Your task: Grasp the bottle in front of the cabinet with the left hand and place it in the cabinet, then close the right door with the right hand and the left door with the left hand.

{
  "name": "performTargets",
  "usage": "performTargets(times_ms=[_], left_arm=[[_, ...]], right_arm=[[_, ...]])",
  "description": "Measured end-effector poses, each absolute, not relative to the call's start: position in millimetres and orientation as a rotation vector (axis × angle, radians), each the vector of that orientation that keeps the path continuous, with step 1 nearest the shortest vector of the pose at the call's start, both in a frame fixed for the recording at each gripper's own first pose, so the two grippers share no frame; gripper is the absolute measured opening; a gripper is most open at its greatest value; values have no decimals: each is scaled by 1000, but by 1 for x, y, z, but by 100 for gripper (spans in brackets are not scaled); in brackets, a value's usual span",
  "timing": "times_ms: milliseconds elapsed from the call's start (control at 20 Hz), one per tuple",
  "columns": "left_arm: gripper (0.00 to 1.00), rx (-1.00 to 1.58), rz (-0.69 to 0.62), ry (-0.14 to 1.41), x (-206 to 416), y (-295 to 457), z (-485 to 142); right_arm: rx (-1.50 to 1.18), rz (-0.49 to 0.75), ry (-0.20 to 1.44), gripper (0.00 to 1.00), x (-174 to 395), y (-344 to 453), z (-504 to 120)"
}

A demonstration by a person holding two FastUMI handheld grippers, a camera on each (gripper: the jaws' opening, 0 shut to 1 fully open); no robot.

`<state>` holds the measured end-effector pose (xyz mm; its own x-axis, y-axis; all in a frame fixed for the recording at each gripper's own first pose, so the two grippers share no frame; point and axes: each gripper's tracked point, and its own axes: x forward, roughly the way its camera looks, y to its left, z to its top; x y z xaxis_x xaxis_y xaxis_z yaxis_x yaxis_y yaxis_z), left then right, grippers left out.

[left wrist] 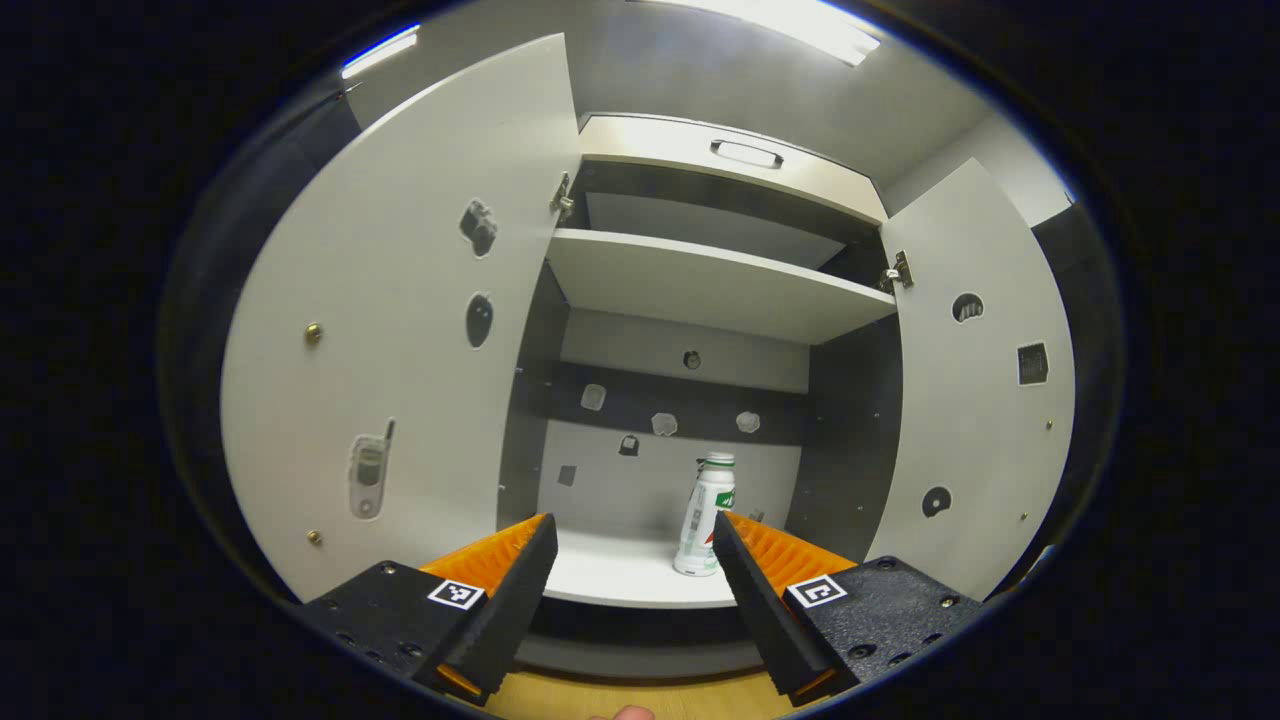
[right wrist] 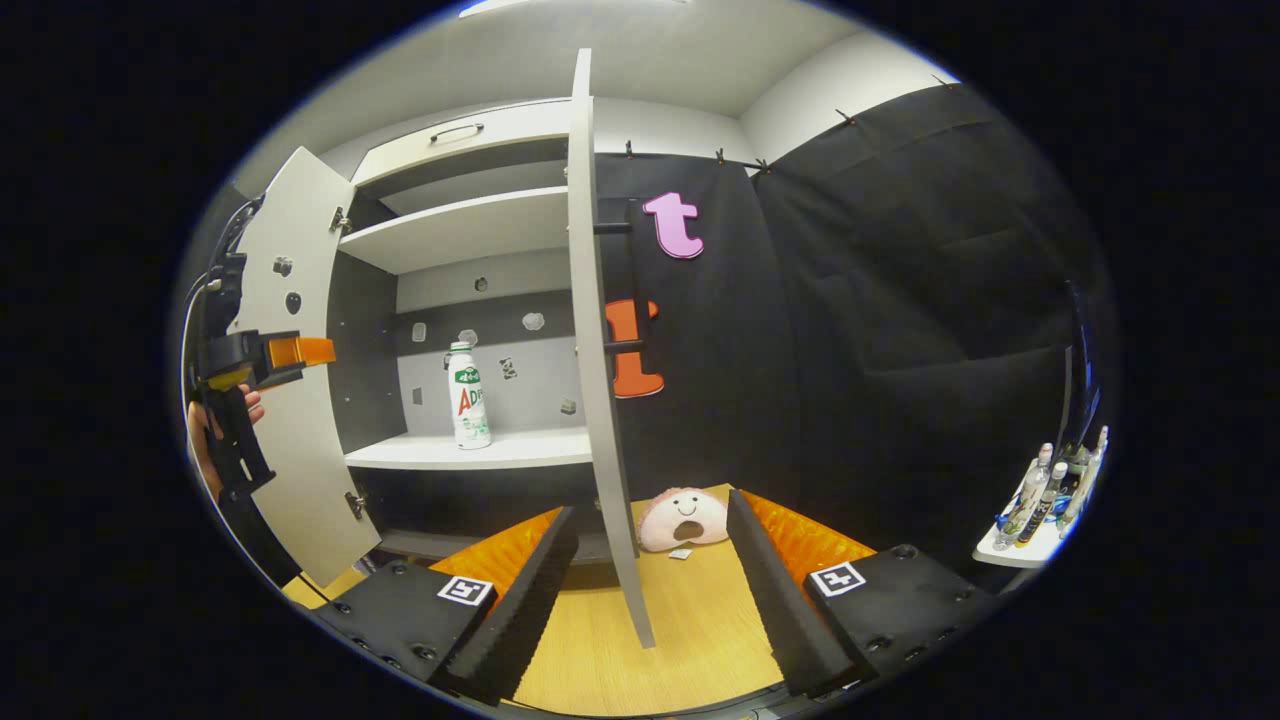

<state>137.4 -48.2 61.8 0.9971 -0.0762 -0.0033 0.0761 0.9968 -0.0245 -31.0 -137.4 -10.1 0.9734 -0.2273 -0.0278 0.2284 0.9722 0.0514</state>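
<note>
Looking along my left gripper [left wrist: 632,545], I see its fingers spread wide with nothing between them, aimed into the open cabinet [left wrist: 715,290]. The bottle [left wrist: 705,515] stands upright on the cabinet's lower shelf [left wrist: 620,575], right of centre and apart from my fingertips. The cabinet is pale grey with dark side walls, one shelf above the bottle and a top panel with a handle [left wrist: 746,153]. Both doors are swung out: the left door [left wrist: 400,330] and the right door [left wrist: 985,390], each with small stickers on its inner face, and more stickers dot the back wall. From the right gripper view, my right gripper [right wrist: 652,540] is also wide open and empty, held over a light wooden tabletop [right wrist: 690,620], and the right door's edge [right wrist: 600,350] runs down between its fingers without touching either as far as I can tell. Black cloth lines the booth behind. A pale plush toy [right wrist: 683,518] with a smiling face lies on the wood by the cloth, and a small white shelf of bottles [right wrist: 1040,510] sits far right. The bottle's label carries green and red print that I cannot read clearly. A hand [right wrist: 215,440] holds the left gripper beside the left door.
</note>
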Motion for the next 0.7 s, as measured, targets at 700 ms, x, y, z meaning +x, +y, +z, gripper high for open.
performTargets(times_ms=[700], left_arm=[[95, 29, -7, 79, 9, -30, -34]], right_arm=[[61, -115, 63, 99, -18, -91, -26]])
